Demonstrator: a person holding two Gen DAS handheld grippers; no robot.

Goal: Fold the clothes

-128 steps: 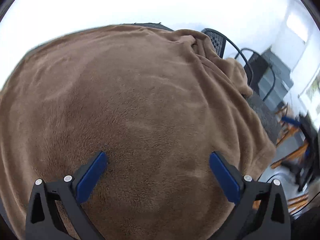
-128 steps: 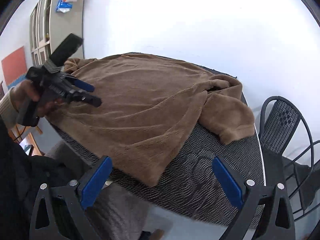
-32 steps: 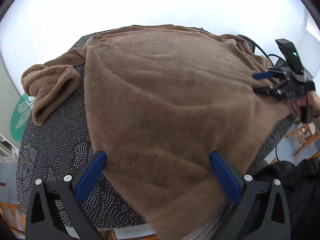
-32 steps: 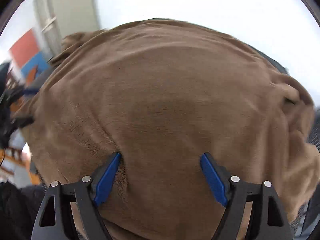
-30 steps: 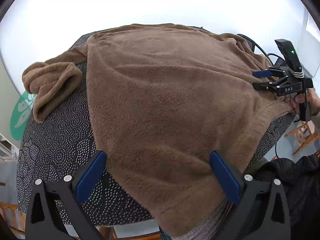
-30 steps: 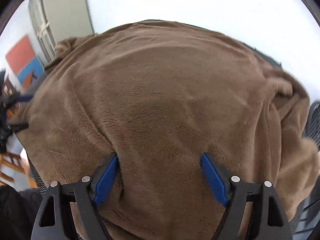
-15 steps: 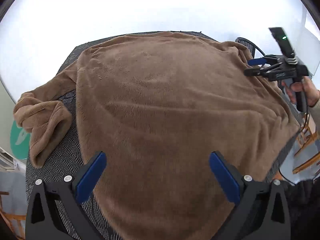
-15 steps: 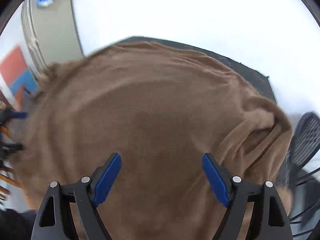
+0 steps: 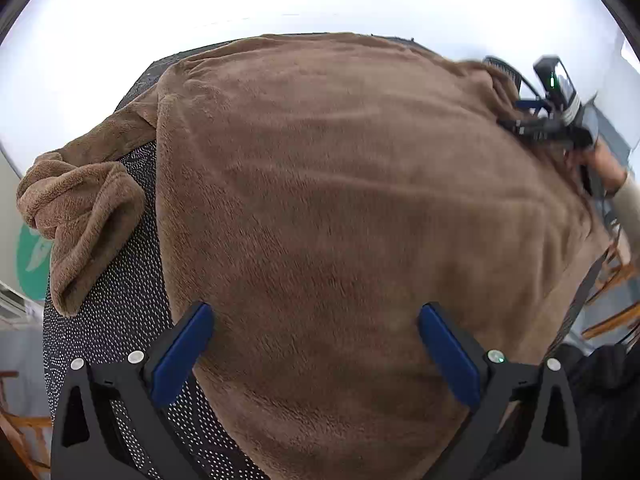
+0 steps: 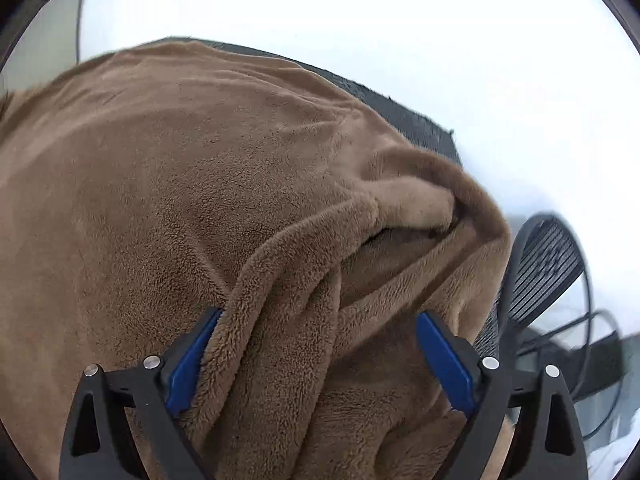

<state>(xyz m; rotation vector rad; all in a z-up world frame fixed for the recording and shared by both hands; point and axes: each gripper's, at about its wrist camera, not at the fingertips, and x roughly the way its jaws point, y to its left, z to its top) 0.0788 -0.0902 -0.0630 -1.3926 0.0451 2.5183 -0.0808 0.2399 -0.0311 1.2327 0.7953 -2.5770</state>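
Observation:
A brown fleece garment (image 9: 340,200) lies spread over a dark dotted round table (image 9: 120,320). One sleeve (image 9: 84,216) lies bunched at the left. My left gripper (image 9: 316,344) is open and empty, low over the garment's near edge. My right gripper (image 10: 320,344) is open, its jaws on either side of a ridge of folded fleece (image 10: 304,292) by the other sleeve and shoulder. It also shows in the left wrist view (image 9: 536,120) at the garment's far right edge, held by a hand.
A black mesh chair (image 10: 548,264) stands beyond the table's right edge. Wooden chair legs (image 9: 616,280) and a dark-clothed person (image 9: 600,384) are at the right. A white wall is behind the table.
My right gripper has moved right to the folded sleeve and shoulder area. My left gripper has come closer over the garment's near edge. The garment lies flatter than a second ago.

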